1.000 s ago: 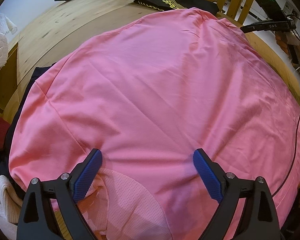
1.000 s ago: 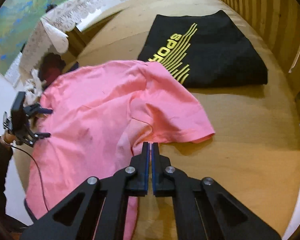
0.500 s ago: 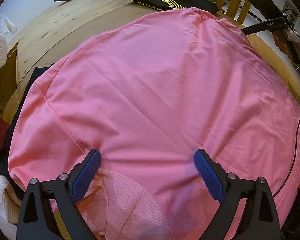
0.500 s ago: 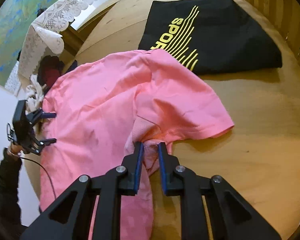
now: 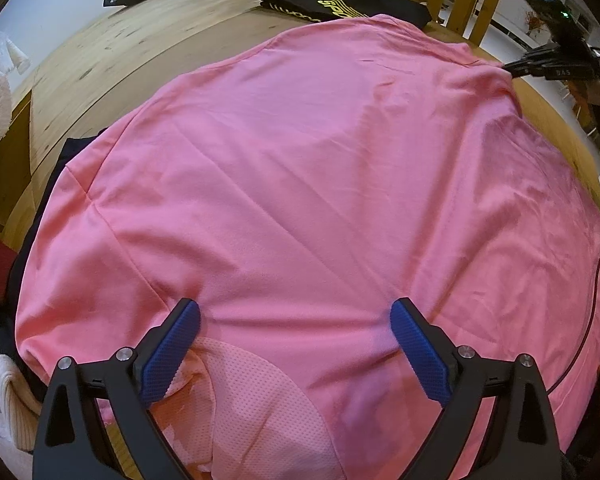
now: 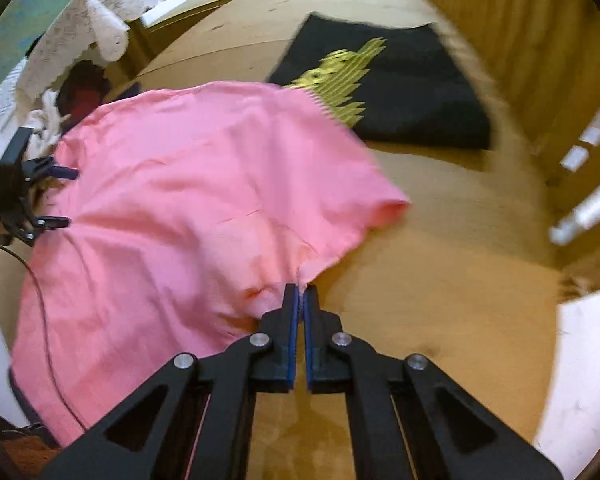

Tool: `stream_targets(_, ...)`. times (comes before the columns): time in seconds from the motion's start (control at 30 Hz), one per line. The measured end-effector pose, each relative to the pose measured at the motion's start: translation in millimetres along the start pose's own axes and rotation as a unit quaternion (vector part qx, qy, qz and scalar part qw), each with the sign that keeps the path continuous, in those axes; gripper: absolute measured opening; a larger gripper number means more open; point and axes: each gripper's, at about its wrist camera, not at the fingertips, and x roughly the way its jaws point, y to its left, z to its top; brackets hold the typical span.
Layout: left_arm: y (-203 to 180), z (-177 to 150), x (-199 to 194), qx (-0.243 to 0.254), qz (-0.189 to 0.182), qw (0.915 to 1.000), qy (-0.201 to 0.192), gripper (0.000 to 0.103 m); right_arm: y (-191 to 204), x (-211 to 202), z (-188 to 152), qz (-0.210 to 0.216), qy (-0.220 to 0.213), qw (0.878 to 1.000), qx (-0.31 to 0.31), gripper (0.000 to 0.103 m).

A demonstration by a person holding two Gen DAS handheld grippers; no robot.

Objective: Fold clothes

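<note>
While the pink shirt [image 5: 320, 200] lies spread across the wooden worktop [image 6: 440, 280], the right tool [image 6: 300, 294] has its blue pads pressed together on a pinch of cloth at the shirt's near edge, just under the short sleeve [image 6: 380, 208] that juts out to the right. From that pinch the shirt runs away to the left and far side, its long axis stretching toward the left tool [image 5: 294, 316], which sits at the opposite end. That left tool stands wide, its two pads resting apart over the cloth beside the mesh-lined neck opening [image 5: 240, 392], gripping nothing.

Judging from this, the coming move turns on the right side: the pinched edge and sleeve lie right of the body, so they would need carrying leftward over the pink panel to make a fold. The right tool is plainly the nearer one to that sleeve. A folded black shirt [image 6: 400, 92] with yellow print lies far right, touching or just beside the pink shoulder, and could be dragged if the cloth is swept wide.
</note>
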Motion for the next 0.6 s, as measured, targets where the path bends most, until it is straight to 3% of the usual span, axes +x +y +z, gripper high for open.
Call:
stream_targets(0.13,1,5,0,-0.009,0.004,0.9995,0.030,0.094,-24,1,-8,0.013,0.013,0.999,0.051,0.003)
stream_targets(0.2,-2,10,-4,-0.016,-0.002,0.9990,0.043,0.085,-25,1,-5,-0.047,0.004,0.998,0.043,0.007)
stream_targets(0.3,-22,10,-19,0.002,-0.029,0.9993,0.024,0.086,-17,-2,4,-0.134,-0.017,0.991,0.013,0.007)
stream_targets(0.33,-29,9,-21,0.013,-0.031,0.9991,0.024,0.086,-13,-3,8,-0.129,-0.024,0.991,0.005,0.007)
stream_targets(0.4,-32,8,-22,0.019,-0.032,0.9991,0.023,0.086,0,-1,18,-0.069,-0.036,0.997,-0.011,0.007)
stream_targets(0.6,20,22,-23,-0.065,-0.021,0.9974,-0.026,0.086,27,49,71,-0.028,-0.018,0.999,-0.028,0.007)
